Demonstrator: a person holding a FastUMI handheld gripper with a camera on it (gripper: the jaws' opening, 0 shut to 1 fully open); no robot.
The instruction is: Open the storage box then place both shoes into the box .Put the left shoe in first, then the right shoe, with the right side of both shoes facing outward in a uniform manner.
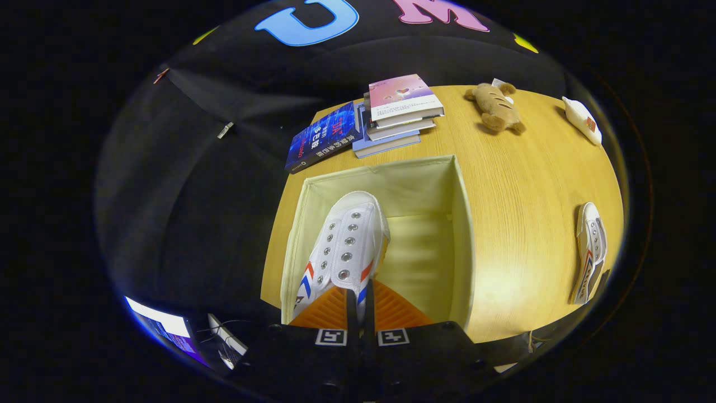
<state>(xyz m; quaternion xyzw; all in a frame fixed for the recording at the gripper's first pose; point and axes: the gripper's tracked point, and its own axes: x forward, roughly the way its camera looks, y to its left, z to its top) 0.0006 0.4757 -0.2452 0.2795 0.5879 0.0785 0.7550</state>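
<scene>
Gripper (359,305) over open box (463,224), holding shoe (344,246).
Pointing down into the box; fingers nearly together, both clamped on the shoe's side wall near the heel, toe hanging inside the box. Second shoe (590,252) lies on the table (531,184), well apart from the box.

The wooden counter (503,184) holds an open storage box (461,235) just ahead of the fingers. Beyond the box sit a stack of books (400,112) and one blue book (321,137) beside it. A brown plush toy (497,107), a small white toy (583,120) and a white shoe (590,252) lie on the box's other side.
</scene>
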